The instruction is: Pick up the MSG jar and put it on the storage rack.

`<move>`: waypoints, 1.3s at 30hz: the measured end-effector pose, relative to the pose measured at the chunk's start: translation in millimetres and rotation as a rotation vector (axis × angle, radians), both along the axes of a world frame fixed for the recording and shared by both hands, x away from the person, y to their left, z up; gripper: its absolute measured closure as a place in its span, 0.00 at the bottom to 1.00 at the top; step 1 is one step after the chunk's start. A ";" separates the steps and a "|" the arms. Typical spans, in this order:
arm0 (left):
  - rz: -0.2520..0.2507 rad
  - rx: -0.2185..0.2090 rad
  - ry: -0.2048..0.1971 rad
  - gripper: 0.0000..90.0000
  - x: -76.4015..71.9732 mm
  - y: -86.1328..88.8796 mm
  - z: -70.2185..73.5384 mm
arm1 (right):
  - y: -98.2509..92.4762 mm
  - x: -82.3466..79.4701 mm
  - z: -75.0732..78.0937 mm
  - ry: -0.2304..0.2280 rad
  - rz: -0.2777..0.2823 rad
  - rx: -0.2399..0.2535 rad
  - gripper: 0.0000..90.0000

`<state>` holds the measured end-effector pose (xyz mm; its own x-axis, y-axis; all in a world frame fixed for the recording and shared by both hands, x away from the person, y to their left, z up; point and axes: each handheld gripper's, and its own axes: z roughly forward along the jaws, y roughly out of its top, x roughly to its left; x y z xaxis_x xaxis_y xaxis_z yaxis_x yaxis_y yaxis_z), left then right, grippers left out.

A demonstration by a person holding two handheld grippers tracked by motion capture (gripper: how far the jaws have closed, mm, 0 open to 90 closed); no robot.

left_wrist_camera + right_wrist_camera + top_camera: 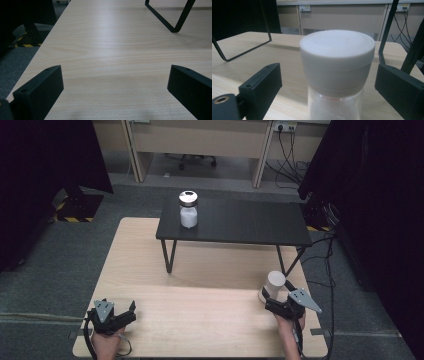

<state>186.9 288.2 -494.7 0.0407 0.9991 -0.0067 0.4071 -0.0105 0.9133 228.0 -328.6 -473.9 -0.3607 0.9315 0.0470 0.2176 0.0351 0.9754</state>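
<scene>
Jar: the white-capped jar (337,75) in front of your right gripper (278,304) has a broad, matte, round cap over a clear body with white contents; a thin red line shows just under the cap. It stands near the right front corner of the wooden table (200,320), close by the black stand's right leg.
Second jar: another jar (188,210) with a shiny silver lid stands on the left part of the black stand (250,222) — a flat dark top on thin bent-rod legs.
Table: pale wood grain, smooth, with a soft sheen.
Your right hand: it comes in from the bottom right, gripper pointing forward at the jar, grey three-cornered plate on top.
Right jaws: apart, one on each side of the cap; a gap shows on both sides, so no pad presses on it.
Your left hand: low at the front left corner, left gripper (125,312) pointing forward along the table.
Left jaws: wide apart — bare wood between them, nothing held.
</scene>
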 end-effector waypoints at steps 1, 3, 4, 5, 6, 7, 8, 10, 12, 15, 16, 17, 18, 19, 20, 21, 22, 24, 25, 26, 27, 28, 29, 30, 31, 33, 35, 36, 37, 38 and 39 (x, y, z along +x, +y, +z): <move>0.000 -0.001 0.000 0.00 0.0 0.1 0.0 | 0.5 0.3 0.5 -0.004 -0.003 -0.001 0.09; 0.001 -0.002 -0.001 0.00 -0.2 0.5 -0.1 | 0.4 1.5 1.3 -0.004 -0.005 0.008 0.10; 0.002 -0.003 -0.001 0.00 -0.2 0.5 -0.1 | 0.6 2.2 1.4 -0.004 -0.008 0.013 0.11; 0.002 -0.003 0.000 0.00 -0.1 0.5 -0.1 | 0.7 2.8 1.6 -0.004 -0.009 0.015 0.12; 0.002 -0.004 0.000 0.00 -0.1 0.5 -0.1 | 0.6 3.3 1.9 -0.004 -0.008 0.019 0.13; 0.002 -0.003 0.000 0.00 0.0 0.5 0.0 | 0.8 3.7 2.2 -0.005 -0.008 0.020 0.14; 0.002 -0.003 0.000 0.00 0.0 0.5 -0.1 | 1.6 3.6 2.4 -0.007 -0.011 0.019 0.15; 0.002 -0.002 0.000 0.00 0.0 0.3 -0.1 | 1.4 4.7 3.1 -0.008 -0.003 0.017 0.17; 0.005 -0.003 0.002 0.00 0.5 -0.2 0.2 | 2.1 5.3 3.3 -0.008 -0.002 0.012 0.20; 0.006 0.004 0.007 0.00 0.8 -1.3 0.7 | 5.7 6.1 4.6 -0.008 -0.007 -0.019 0.22; 0.006 0.006 0.006 0.00 0.8 -1.7 0.6 | 7.5 5.8 5.2 -0.008 -0.013 -0.027 0.24; 0.006 0.008 0.007 0.00 0.9 -1.8 0.7 | 8.9 5.7 5.5 -0.009 -0.018 -0.032 0.25; 0.006 0.007 0.007 0.00 1.1 -1.8 0.7 | 9.6 5.8 5.7 -0.008 -0.022 -0.032 0.26; 0.006 0.006 0.008 0.00 1.3 -1.7 0.9 | 9.7 5.8 5.5 -0.008 -0.026 -0.026 0.28; 0.006 0.007 0.009 0.00 1.3 -1.8 0.9 | 9.7 5.8 5.3 -0.009 -0.030 -0.020 0.29; 0.005 0.009 0.009 0.00 1.3 -1.9 0.9 | 9.6 5.8 5.0 -0.009 -0.034 -0.016 0.31; 0.005 0.010 0.008 0.00 1.4 -2.0 0.8 | 9.3 5.8 5.0 -0.007 -0.037 -0.012 0.33; 0.004 0.011 0.009 0.00 1.6 -2.2 1.0 | 9.5 5.3 5.2 -0.008 -0.046 -0.012 0.37; 0.005 0.010 0.009 0.00 1.5 -2.1 0.9 | 8.6 5.6 4.9 -0.008 -0.043 -0.009 0.37; 0.004 0.009 0.009 0.00 1.5 -1.8 0.9 | 7.5 5.8 3.7 -0.010 -0.040 -0.003 0.37; 0.005 0.009 0.009 0.00 1.5 -1.9 1.0 | 5.9 6.0 2.4 -0.013 -0.035 0.004 0.37; 0.005 0.009 0.009 0.00 1.5 -1.8 1.0 | 4.7 6.1 1.5 -0.015 -0.031 0.009 0.37; 0.005 0.009 0.010 0.00 1.6 -1.8 1.1 | 4.6 5.9 1.0 -0.018 -0.029 0.005 0.37; 0.005 0.008 0.011 0.00 1.7 -1.7 1.1 | 4.7 5.7 0.9 -0.019 -0.029 0.003 0.37; 0.005 0.004 0.012 0.00 1.7 -1.3 1.2 | 4.8 5.9 1.0 -0.019 -0.030 0.002 0.37; 0.006 -0.003 0.012 0.00 1.7 0.0 1.3 | 5.0 6.1 1.5 -0.021 -0.030 -0.002 0.37; 0.004 -0.011 0.009 0.00 1.3 0.9 0.9 | 4.8 6.0 1.6 -0.022 -0.029 -0.004 0.37; 0.004 -0.011 0.008 0.00 1.2 1.0 0.8 | 4.4 6.0 1.7 -0.021 -0.027 -0.004 0.37; 0.003 -0.011 0.009 0.00 1.3 1.0 0.8 | 4.4 6.0 2.2 -0.020 -0.027 -0.004 0.37; 0.002 -0.011 0.009 0.00 1.4 1.1 0.9 | 4.6 5.9 2.9 -0.017 -0.028 -0.005 0.37; 0.002 -0.012 0.009 0.00 1.4 1.2 0.9 | 4.7 5.8 3.6 -0.015 -0.029 -0.004 0.37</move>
<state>188.3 289.4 -493.8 0.0385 0.9991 -0.0187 0.4156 0.0010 0.9095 233.8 -323.9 -470.3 -0.3340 0.9418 0.0380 0.2039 0.0328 0.9784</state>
